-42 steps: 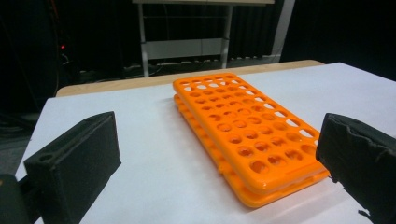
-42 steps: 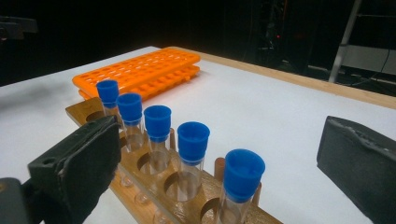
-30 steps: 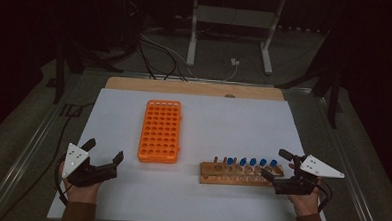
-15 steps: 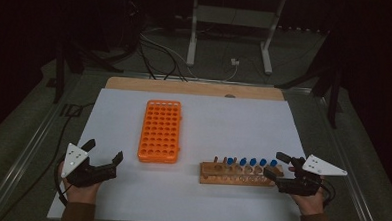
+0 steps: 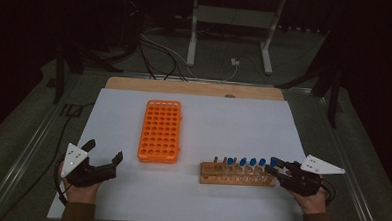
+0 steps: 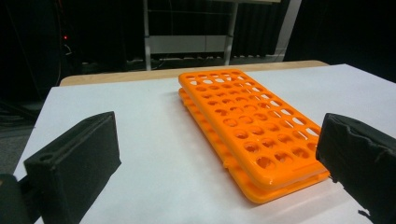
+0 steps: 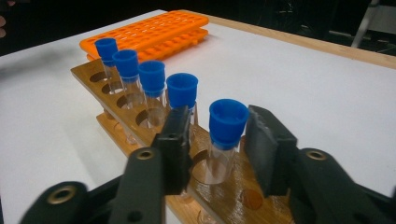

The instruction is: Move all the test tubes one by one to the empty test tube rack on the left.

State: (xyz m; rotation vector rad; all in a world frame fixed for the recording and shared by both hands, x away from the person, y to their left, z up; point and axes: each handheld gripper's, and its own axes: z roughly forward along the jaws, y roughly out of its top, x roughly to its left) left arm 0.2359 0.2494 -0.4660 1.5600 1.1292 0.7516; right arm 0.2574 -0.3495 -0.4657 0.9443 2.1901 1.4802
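My right gripper [image 7: 217, 140] has just been closing around the blue-capped tube [image 7: 226, 135] at the near end of the wooden rack [image 7: 107, 79]; small gaps remain. My left gripper [image 6: 219, 154] waits wide open by the orange rack [image 6: 243, 121].

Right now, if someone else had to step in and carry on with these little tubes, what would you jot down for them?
Right hand-held gripper: jaws have just been closing around the nearest blue-capped tube, a thin gap showing on each side; not gripped yet.
Left hand-held gripper: open, holding nothing, near the orange rack.
Things: five capped tubes stand in the wooden rack; the orange rack's holes look unfilled.
Done: no tube moved so far.
Left: probably grip, lift the tube out, and carry tubes across to the orange rack.
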